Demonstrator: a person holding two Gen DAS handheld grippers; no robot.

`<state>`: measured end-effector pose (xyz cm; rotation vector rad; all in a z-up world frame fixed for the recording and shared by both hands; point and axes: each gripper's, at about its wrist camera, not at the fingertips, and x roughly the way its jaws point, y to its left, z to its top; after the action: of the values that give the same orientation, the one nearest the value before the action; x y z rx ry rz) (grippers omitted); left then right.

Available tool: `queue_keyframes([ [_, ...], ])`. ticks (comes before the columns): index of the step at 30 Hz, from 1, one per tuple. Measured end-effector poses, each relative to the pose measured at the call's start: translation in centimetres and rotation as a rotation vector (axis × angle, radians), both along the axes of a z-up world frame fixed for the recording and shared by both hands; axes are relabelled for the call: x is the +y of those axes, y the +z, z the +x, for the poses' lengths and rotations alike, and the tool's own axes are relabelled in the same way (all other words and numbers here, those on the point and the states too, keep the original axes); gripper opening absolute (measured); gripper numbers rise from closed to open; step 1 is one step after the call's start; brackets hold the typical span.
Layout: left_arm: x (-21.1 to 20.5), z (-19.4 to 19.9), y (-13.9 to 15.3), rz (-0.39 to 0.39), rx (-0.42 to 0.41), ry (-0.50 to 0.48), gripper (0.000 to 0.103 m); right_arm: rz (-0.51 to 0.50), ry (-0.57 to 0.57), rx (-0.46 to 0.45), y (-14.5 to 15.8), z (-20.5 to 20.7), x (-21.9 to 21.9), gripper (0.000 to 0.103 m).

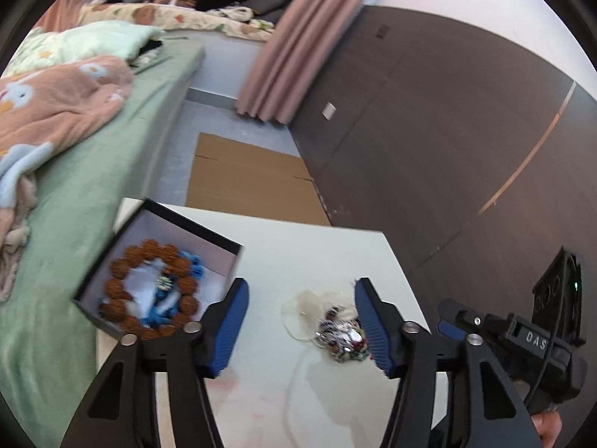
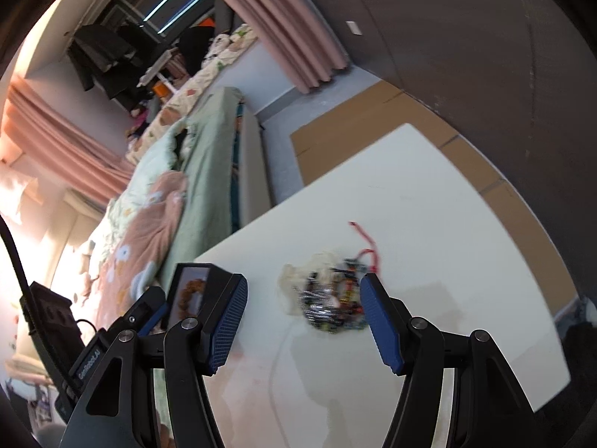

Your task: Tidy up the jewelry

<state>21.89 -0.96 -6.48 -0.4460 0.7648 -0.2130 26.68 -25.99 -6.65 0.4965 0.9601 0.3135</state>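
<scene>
A black jewelry box (image 1: pixel 156 268) sits at the white table's left edge. It holds a brown bead bracelet (image 1: pixel 149 291) and blue beads (image 1: pixel 194 265). A tangled pile of silver and coloured jewelry (image 1: pixel 341 334) lies on the table with a pale clear bracelet (image 1: pixel 302 313). My left gripper (image 1: pixel 302 321) is open and empty above the table, the pile near its right finger. My right gripper (image 2: pixel 304 321) is open and empty, the pile (image 2: pixel 332 304) between its fingers, with a red cord (image 2: pixel 367 246) beyond. The box (image 2: pixel 190 291) is to its left.
The white table (image 2: pixel 447 224) stands beside a bed with a green sheet (image 1: pixel 74 224) and pink blanket. Flattened cardboard (image 1: pixel 246 183) lies on the floor past the table. A dark panelled wall (image 1: pixel 447 130) runs on the right. The right gripper body (image 1: pixel 522 339) shows at the left view's lower right.
</scene>
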Motion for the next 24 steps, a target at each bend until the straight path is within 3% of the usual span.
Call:
queue_keyframes([
  [5,-2.8,0.7,-1.6,0.015,0.047,-0.069,0.040,-0.008,-0.032,0.044,-0.8,0.0,-1.9,0.063],
  [12,-5.9,1.9,-4.5,0.020,0.132,-0.125,0.031,-0.013,-0.043,0.084,-1.3,0.3,-3.1,0.063],
  [24,-9.4,2.6,-7.0,0.135,0.177,-0.139,0.031,-0.039,-0.046,0.105,-1.3,0.1,-5.5,0.063],
])
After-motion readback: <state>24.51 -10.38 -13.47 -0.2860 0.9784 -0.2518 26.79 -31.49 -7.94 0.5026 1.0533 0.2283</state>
